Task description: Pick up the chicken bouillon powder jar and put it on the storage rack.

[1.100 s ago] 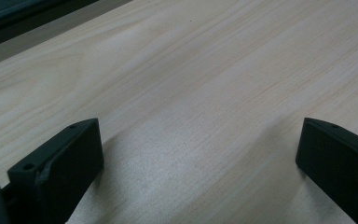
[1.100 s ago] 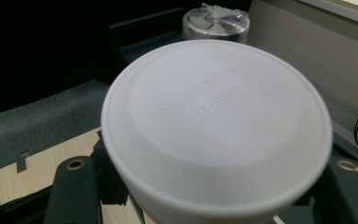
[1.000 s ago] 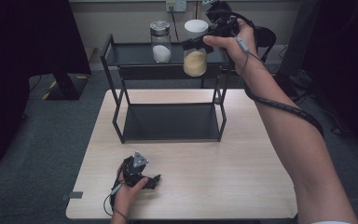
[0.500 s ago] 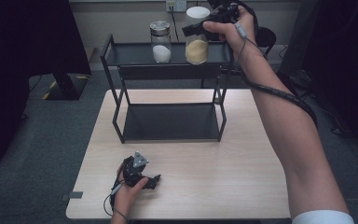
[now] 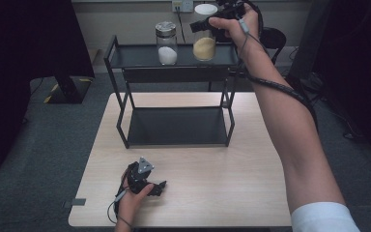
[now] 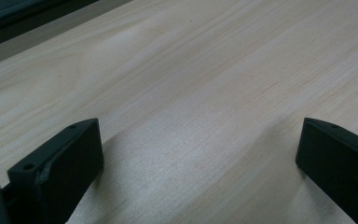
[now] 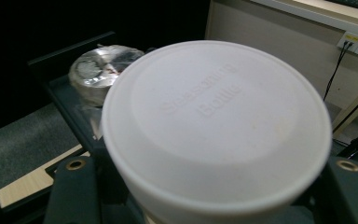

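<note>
At the near left of the table (image 5: 251, 193), your left gripper (image 5: 147, 181) rests on the wood with its jaws spread wide and nothing between them; the left gripper view looks along bare grain. Behind it stands the black two-tier rack (image 5: 176, 96), its lower shelf bare. On the top shelf, toward the left, sits a jar with a metal lid (image 5: 166, 42) holding white powder. Just to its right is the white-lidded jar (image 5: 205, 34) of tan powder, and your right gripper (image 5: 207, 23) is clamped on it just under the lid, arm stretched far over the table. In the right gripper view the lid, embossed "Seasoning Bottle", sits between the two jaws. The jar's base appears level with the top shelf, though whether it stands on it or hangs a little above cannot be told. The step in hand looks like placing or lifting this jar at the shelf. Next, keep the jar upright and clear of its neighbour.
</note>
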Tool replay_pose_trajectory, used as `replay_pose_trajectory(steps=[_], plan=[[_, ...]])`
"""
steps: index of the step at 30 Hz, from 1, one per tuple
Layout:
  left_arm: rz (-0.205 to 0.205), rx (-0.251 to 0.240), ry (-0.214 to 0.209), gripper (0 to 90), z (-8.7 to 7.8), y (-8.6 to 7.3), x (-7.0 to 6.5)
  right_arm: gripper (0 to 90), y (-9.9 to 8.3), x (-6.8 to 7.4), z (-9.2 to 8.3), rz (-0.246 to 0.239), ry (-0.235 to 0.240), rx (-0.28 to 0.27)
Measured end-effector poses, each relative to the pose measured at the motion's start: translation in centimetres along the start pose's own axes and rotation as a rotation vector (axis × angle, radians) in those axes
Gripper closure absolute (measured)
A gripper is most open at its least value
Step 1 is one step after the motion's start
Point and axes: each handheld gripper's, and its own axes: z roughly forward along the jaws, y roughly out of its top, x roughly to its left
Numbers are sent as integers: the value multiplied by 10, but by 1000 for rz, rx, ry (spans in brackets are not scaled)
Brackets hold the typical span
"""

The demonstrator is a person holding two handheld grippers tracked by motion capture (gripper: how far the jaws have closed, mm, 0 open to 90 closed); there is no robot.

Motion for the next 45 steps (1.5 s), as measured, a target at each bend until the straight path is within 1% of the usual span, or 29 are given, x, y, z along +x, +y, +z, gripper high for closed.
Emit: replay_pose_trajectory(steps=[5,12,23,26,29,31,32,34,37,39,41,45], plan=[[0,0,0,0,0,0,0,343,-2,-7,8,19,-13,-1],[-2,-1,0,0,0,0,0,344,-3,-9,18,17,-21,22],[-2,-1,0,0,0,0,0,343,-11,-11,21,23,-3,-8],[-2,-1,0,0,0,0,0,341,-13,-9,21,22,-11,-12],[-2,-1,1,0,0,0,0,333,-11,-7,20,18,-19,-3],[-2,-1,0,0,0,0,0,273,-9,-2,19,2,-38,9],[-1,-1,0,0,0,0,0,229,-9,-1,18,-2,-46,9],[0,0,0,0,0,0,0,150,-8,3,17,-1,-62,18],[0,0,0,0,0,0,0,87,-8,6,14,4,-72,24],[0,0,0,0,0,0,0,64,-11,8,11,12,-80,15],[0,0,0,0,0,0,0,50,-13,8,8,27,-70,15],[0,0,0,0,0,0,0,31,-19,11,2,33,-70,15]])
